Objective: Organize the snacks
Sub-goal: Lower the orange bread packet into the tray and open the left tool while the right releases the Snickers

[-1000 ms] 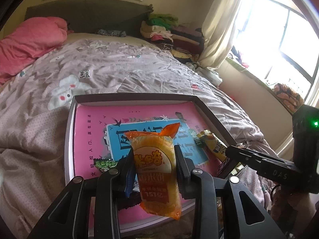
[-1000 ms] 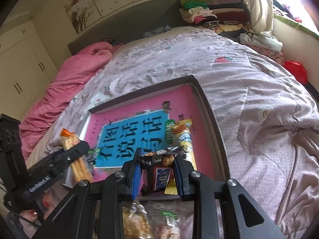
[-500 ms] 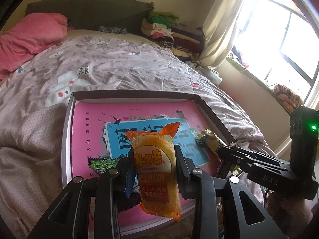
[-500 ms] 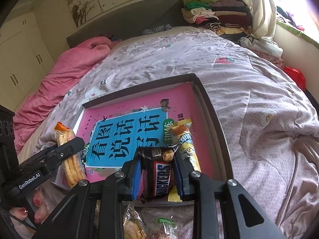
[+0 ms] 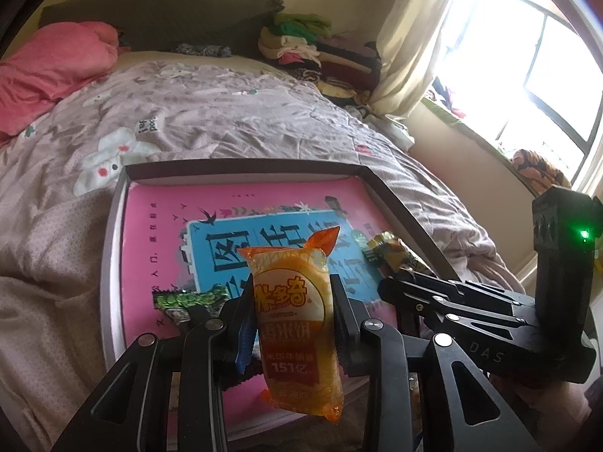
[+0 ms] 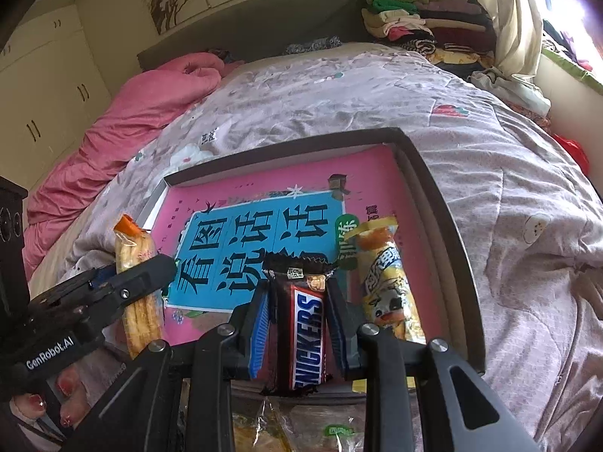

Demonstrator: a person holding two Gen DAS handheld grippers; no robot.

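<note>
The left gripper (image 5: pixel 292 312) is clenched on an orange rice cracker packet (image 5: pixel 297 324), held upright above the near edge of the shallow box (image 5: pixel 241 171) lying on the bed (image 5: pixel 226 120). The right gripper (image 6: pixel 297 320) grasps a Snickers bar (image 6: pixel 307 339) over the box's near right corner, beside a yellow snack packet (image 6: pixel 388 286) lying along its right edge. A green packet (image 5: pixel 184 299) lies near the left edge.

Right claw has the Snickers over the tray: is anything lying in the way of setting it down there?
Nothing visible blocks it. The right claw holds the Snickers bar over the tray; the yellow snack packet lies just beside it toward the tray's right wall, leaving bare pink floor.
</note>
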